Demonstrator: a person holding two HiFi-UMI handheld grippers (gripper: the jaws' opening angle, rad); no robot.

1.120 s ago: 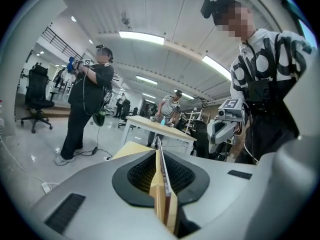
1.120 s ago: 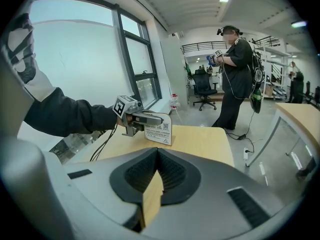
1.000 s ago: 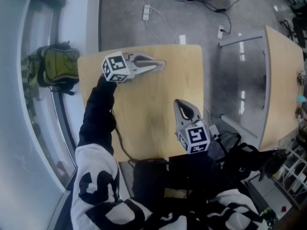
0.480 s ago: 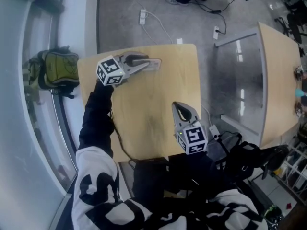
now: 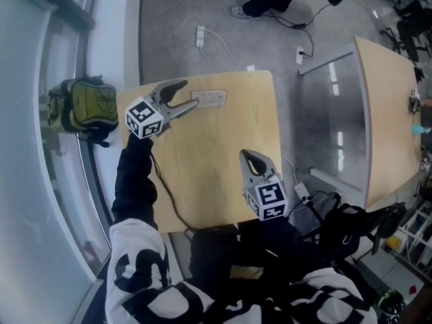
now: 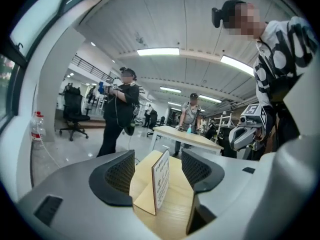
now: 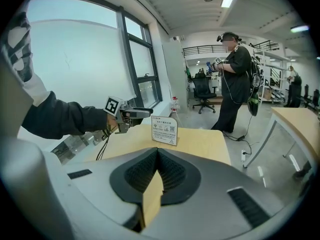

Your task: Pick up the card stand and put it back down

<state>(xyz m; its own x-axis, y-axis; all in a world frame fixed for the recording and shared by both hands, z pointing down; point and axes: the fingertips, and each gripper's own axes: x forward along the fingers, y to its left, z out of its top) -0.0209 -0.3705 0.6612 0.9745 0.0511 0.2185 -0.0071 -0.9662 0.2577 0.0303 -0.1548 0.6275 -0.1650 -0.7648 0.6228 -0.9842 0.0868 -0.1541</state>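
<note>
Down at the near edge of the table [image 5: 216, 147], the right gripper [image 5: 250, 156] is just parked, jaws pressed flat together with nothing in them. My guess is that's on purpose: this looks like a one-handed job, so that hand sits low and out of the way, aimed across the wood toward the far end. Further out and to the left, the left gripper [image 5: 189, 93] is the one doing the work. Its jaws have just been opening and now stand fairly wide, held close to level and pointing at the far right part of the tabletop. The card stand [image 5: 209, 98] is upright on the table near the far edge, its printed face turned toward the near side. From the left gripper's own view it lines up right in the gap between the two pads, edge-on, but neither pad is pressing on it, so it's standing by itself. From the head view it sits right at the tips, maybe a touch beyond them. To me that reads as the put-down being done and the claw letting go, wide enough that it shouldn't clip the card if it backs away. Off past the table's left side a green backpack [image 5: 84, 103] sits on the floor by the window, not involved at all.
</note>
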